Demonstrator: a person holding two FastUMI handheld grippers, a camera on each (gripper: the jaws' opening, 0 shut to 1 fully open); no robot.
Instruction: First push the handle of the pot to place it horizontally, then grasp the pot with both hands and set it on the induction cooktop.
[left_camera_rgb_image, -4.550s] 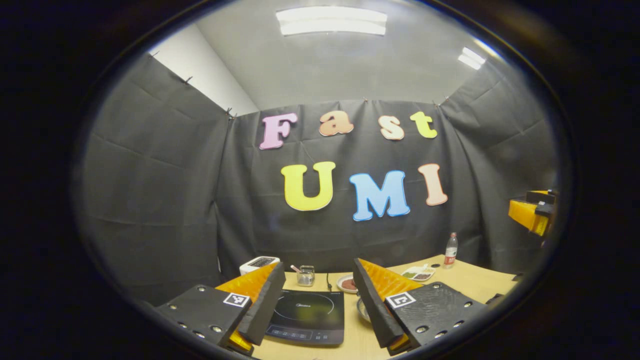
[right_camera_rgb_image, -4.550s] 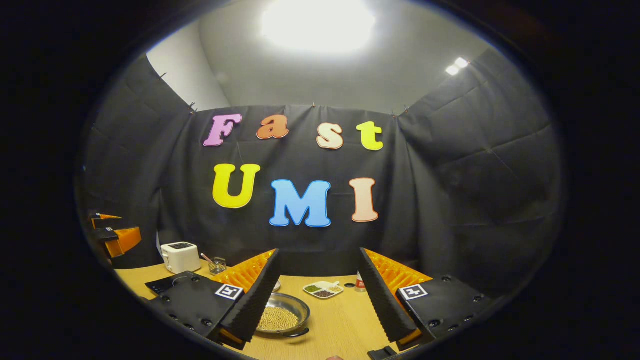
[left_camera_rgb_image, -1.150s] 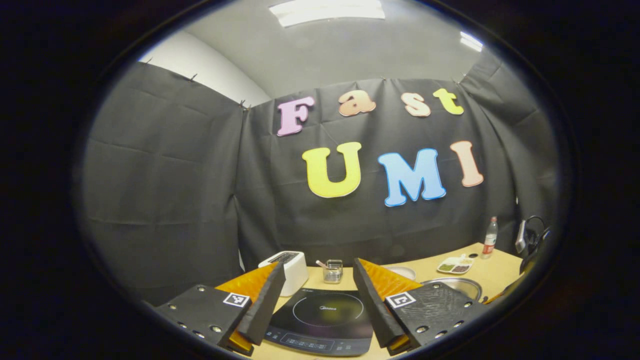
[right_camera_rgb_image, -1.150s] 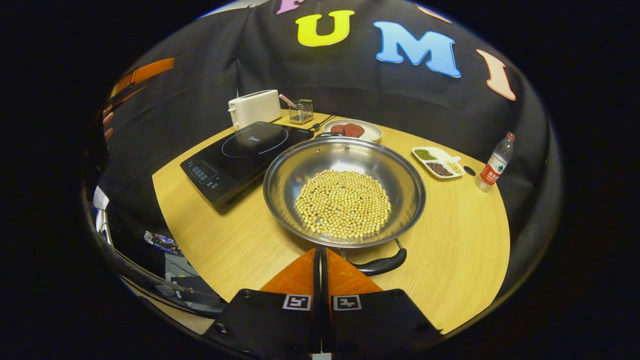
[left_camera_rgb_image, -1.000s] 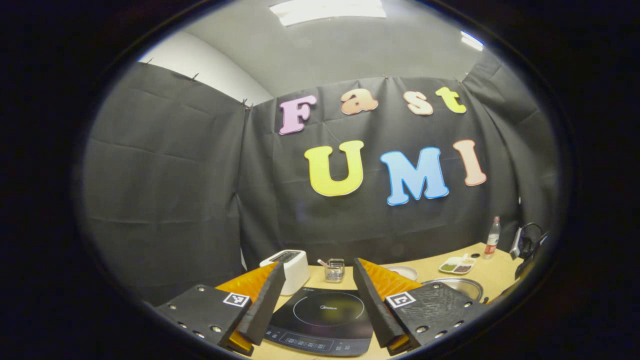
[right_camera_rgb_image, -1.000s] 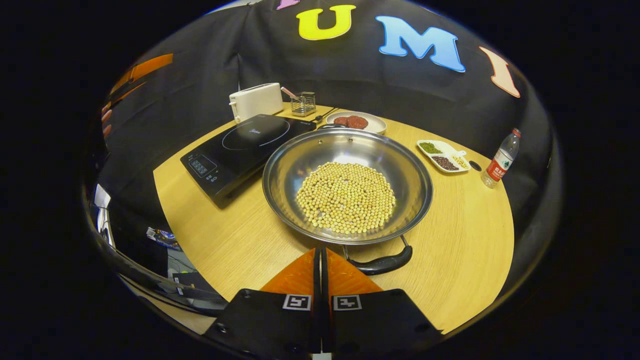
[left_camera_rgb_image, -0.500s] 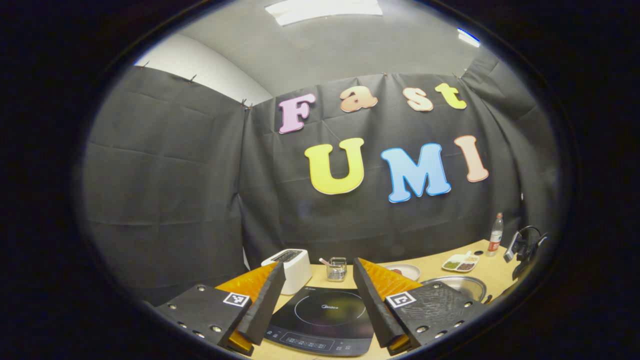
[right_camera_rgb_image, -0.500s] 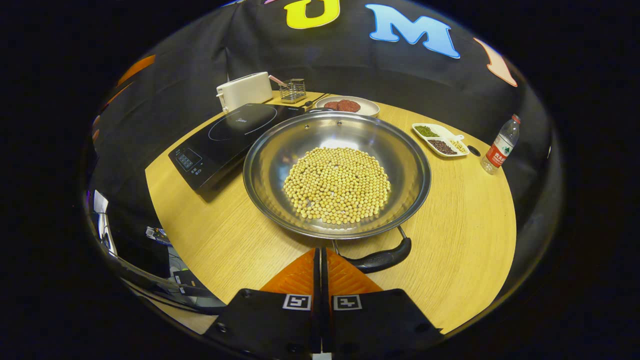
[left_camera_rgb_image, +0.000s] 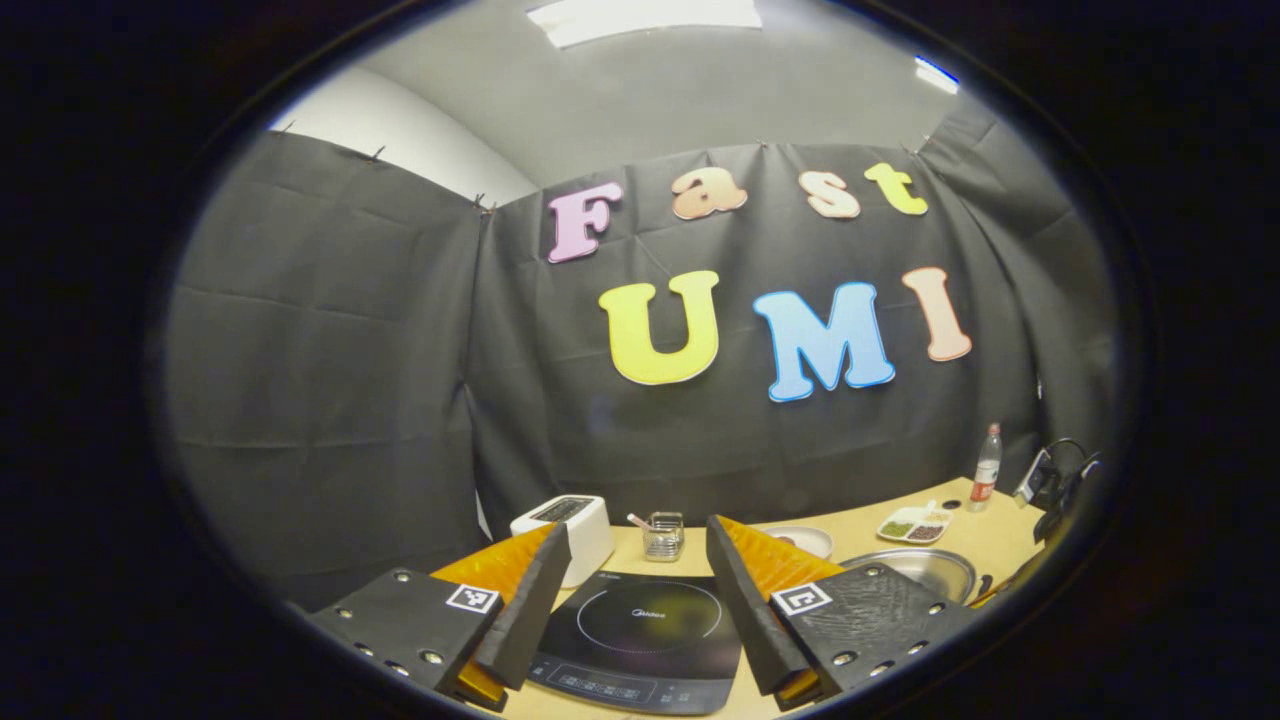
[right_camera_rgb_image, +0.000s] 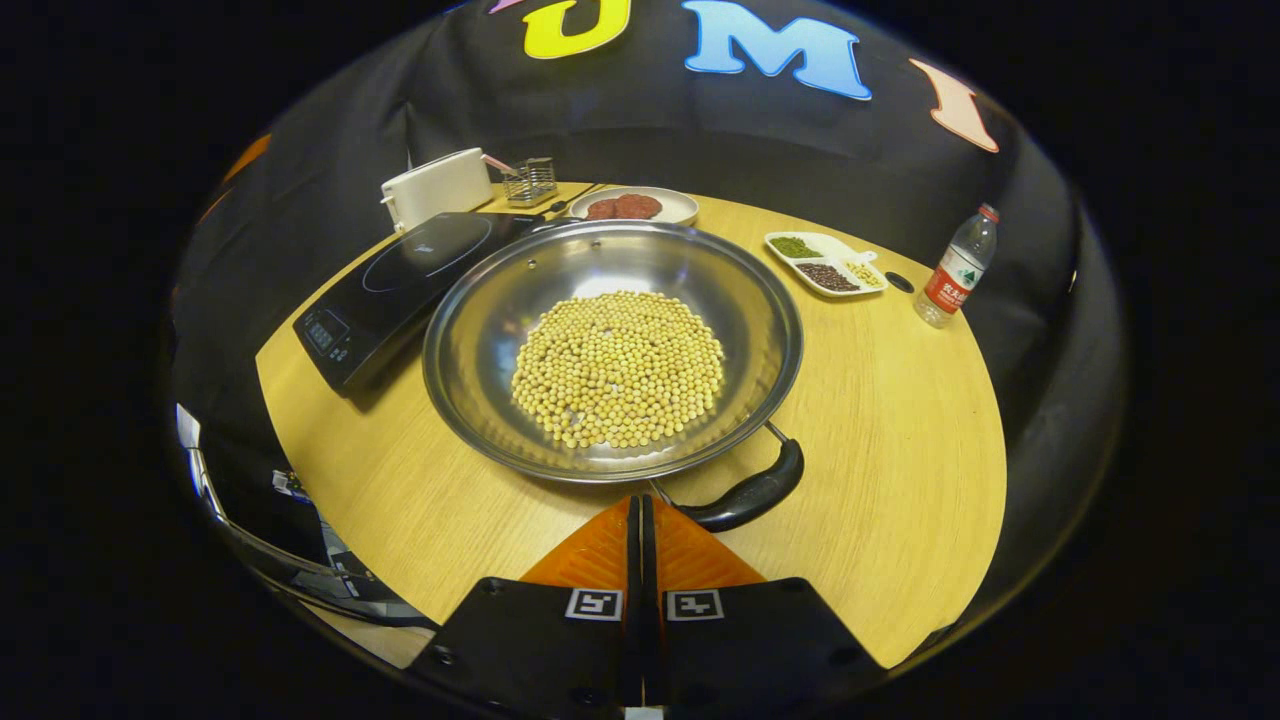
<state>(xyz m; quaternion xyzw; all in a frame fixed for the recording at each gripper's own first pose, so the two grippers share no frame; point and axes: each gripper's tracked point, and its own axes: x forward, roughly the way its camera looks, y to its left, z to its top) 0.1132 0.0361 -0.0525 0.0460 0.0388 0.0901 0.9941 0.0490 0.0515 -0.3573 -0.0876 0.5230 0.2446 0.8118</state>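
While pot (right_camera_rgb_image: 612, 350) handle (right_camera_rgb_image: 745, 495) sits skewed | step: push | right gripper (right_camera_rgb_image: 640, 515) closed, empty, beside it | left gripper (left_camera_rgb_image: 630, 590) open over cooktop (left_camera_rgb_image: 640, 640) | next: nudge handle sideways

A staged recording booth dressed as a small kitchen: black cloth walls (left_camera_rgb_image: 330, 330) pinned up under ceiling light panels (left_camera_rgb_image: 645, 15). A round wooden table (right_camera_rgb_image: 880, 420) holds an induction cooktop (right_camera_rgb_image: 400, 275), a white toaster (right_camera_rgb_image: 435, 187), dishes of food and a water bottle (right_camera_rgb_image: 955, 270).
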